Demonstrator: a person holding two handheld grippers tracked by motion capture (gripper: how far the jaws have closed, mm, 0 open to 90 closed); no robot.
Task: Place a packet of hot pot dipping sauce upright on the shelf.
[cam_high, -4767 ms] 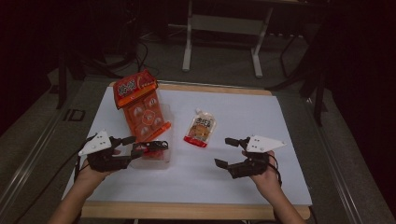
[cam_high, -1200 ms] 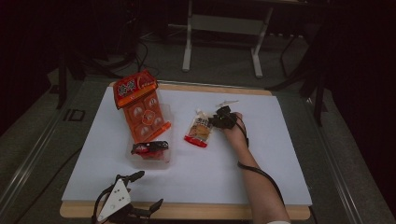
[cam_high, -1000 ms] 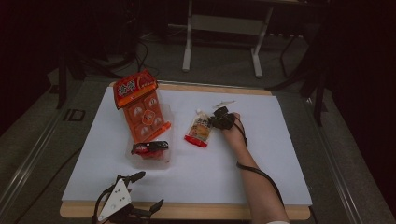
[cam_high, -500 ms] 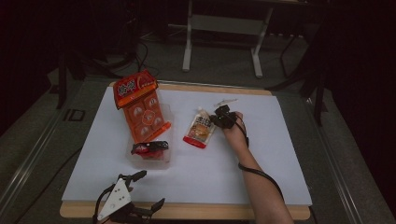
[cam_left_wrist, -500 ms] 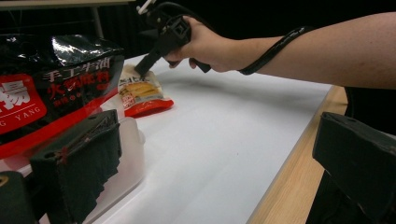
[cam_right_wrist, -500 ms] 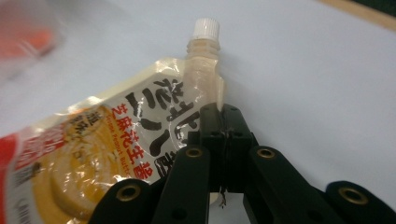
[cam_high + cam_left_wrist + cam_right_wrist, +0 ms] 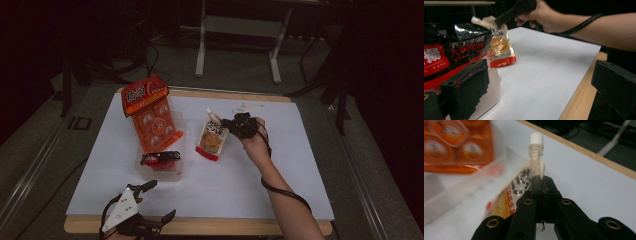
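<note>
The right tongs (image 7: 231, 123) are clamped on the top of a spouted pouch (image 7: 212, 137), just below its white screw cap (image 7: 536, 138). The pouch is yellow-orange with black lettering and a red bottom edge, hanging tilted over the white bench (image 7: 280, 165) beside the clear tray (image 7: 176, 170). The left tongs (image 7: 159, 202) stand apart at the near edge, holding nothing.

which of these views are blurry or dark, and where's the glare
High view: dim, dark surroundings, white sheet brightest. Left claw view: near jaws soft, glare on the black sauce packet. Right claw view: orange pack smeared with blur, spouted pouch soft beyond the right claw.
</note>
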